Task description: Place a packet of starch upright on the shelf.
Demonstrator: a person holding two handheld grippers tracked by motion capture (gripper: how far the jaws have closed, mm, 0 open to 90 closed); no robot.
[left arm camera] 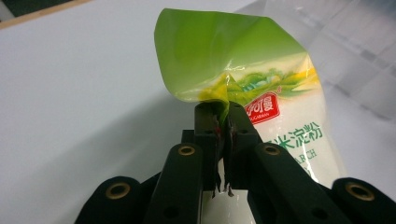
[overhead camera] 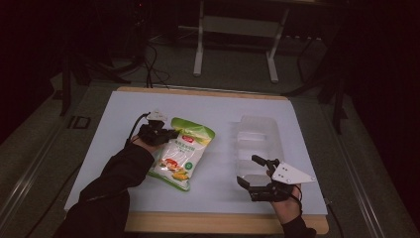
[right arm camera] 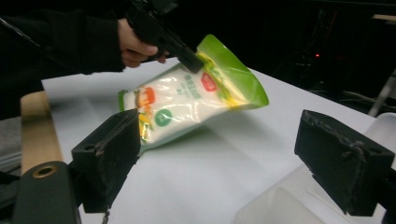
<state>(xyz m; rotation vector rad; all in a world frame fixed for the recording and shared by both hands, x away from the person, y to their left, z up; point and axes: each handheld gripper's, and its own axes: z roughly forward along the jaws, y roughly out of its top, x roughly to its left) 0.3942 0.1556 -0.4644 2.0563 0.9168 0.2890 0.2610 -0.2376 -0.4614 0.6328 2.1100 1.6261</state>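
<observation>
Starch bag (left arm camera: 275, 116) edge pinched in raised left tongs (left arm camera: 223, 122)

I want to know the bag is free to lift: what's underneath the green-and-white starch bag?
The bag, pinched at its green end by the left gripper, tilts over bare white table. Its far end still rests down; what lies under that end is covered.

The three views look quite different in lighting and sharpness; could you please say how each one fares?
High view: dim, dark surroundings, the starch bag small and soft. Left gripper view: bright and washed out, the bag's red label sharp, the table nearly featureless. Right gripper view: glare on the bag's clear film, the right gripper jaws close and slightly blurred, black background.
</observation>
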